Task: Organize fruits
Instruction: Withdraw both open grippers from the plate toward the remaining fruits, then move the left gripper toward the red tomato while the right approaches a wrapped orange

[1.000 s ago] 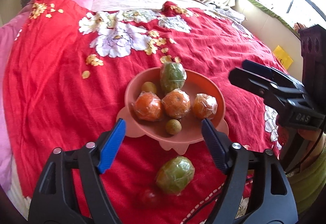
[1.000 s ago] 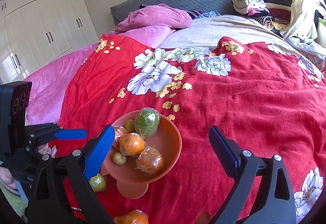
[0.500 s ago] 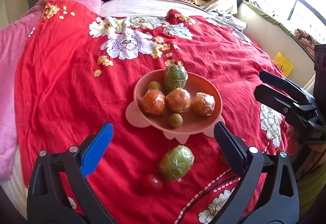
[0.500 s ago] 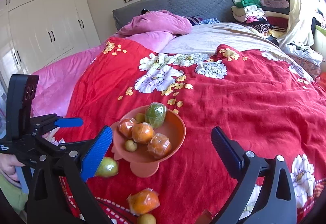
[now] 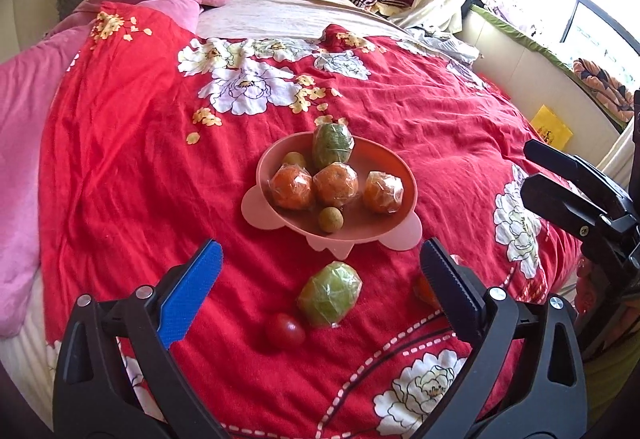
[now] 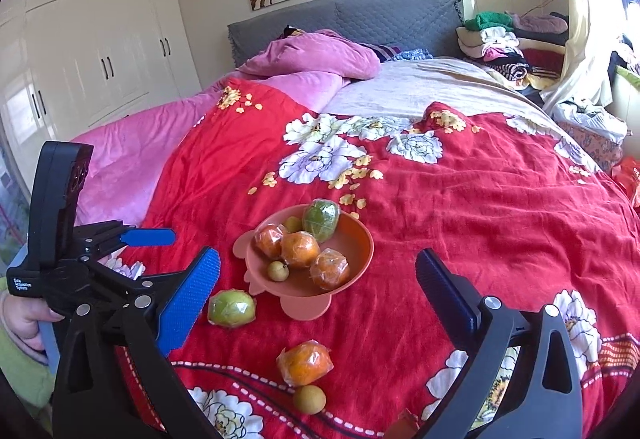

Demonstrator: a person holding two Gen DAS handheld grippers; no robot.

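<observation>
Both claws spread wide, nothing between: left gripper (image 5: 318,289), right gripper (image 6: 318,289), jaws just opened further. In front of the bowl (image 6: 356,259) on the red blanket (image 6: 480,207): tomato (image 5: 285,331), green fruit (image 5: 329,294), wrapped orange (image 6: 306,362). Bowl holds 3 oranges (image 5: 335,184) etc.

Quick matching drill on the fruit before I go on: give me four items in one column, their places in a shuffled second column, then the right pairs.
Items:
1. wrapped green fruit
2. red tomato
3. pink bowl
4. loose wrapped orange

Places:
A. on the red bedspread, holding fruit
B. on the bedspread beside the other green fruit
C. at the bowl's far rim
D. on the bedspread near a small round fruit

Pairs: 1-C, 2-B, 3-A, 4-D
</observation>
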